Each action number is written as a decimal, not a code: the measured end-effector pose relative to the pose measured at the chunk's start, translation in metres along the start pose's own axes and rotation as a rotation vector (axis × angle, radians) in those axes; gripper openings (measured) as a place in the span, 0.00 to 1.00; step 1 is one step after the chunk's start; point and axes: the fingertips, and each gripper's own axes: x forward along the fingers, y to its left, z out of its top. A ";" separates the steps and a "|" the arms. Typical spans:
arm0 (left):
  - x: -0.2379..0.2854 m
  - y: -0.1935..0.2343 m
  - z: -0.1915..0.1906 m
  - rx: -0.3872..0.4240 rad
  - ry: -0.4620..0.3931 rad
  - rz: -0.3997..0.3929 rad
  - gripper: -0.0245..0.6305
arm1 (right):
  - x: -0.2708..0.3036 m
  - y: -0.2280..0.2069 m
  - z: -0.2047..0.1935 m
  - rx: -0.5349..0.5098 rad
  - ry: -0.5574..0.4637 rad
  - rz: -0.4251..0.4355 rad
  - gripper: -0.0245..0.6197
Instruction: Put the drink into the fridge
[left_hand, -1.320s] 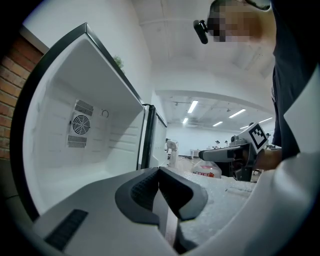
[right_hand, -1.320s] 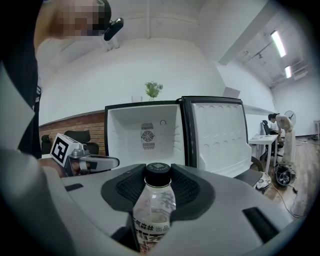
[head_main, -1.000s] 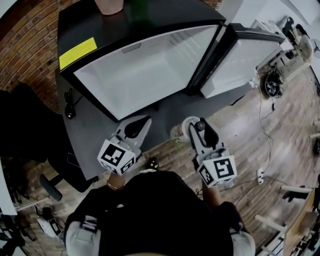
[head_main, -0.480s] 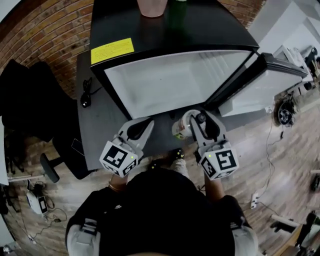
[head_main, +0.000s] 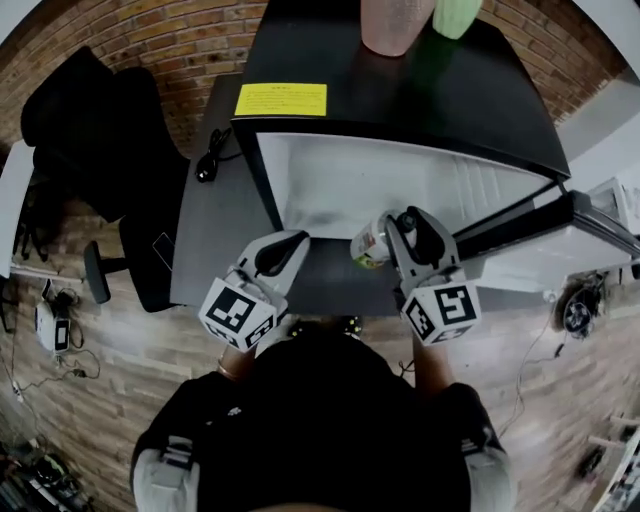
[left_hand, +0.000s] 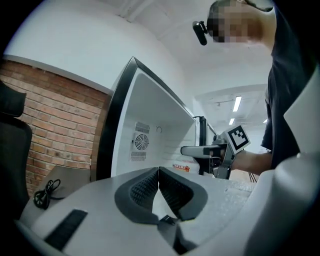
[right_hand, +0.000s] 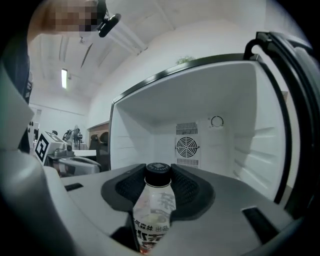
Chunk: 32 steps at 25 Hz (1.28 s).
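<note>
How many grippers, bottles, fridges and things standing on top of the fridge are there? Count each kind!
Grippers: 2 (left gripper, right gripper)
Bottles: 1 (drink bottle)
Fridges: 1 (fridge)
Containers on top: 2 (pink container, green container)
Total: 6

We find the head view dim and strongly bowed at its edges, with the white fridge (head_main: 380, 185) cavity its brightest patch. In both gripper views ceiling strip lights (left_hand: 237, 103) glow far off, the corners fall black, and the nearest surfaces look soft.
</note>
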 end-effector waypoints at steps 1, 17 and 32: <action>0.000 0.000 0.000 -0.001 -0.004 0.017 0.03 | 0.006 -0.001 0.000 -0.006 0.002 0.019 0.27; -0.039 0.020 0.007 -0.007 -0.024 0.277 0.03 | 0.080 -0.008 0.010 -0.064 -0.005 0.181 0.27; -0.072 0.032 0.007 -0.017 -0.026 0.430 0.03 | 0.117 -0.027 0.000 -0.095 0.022 0.175 0.27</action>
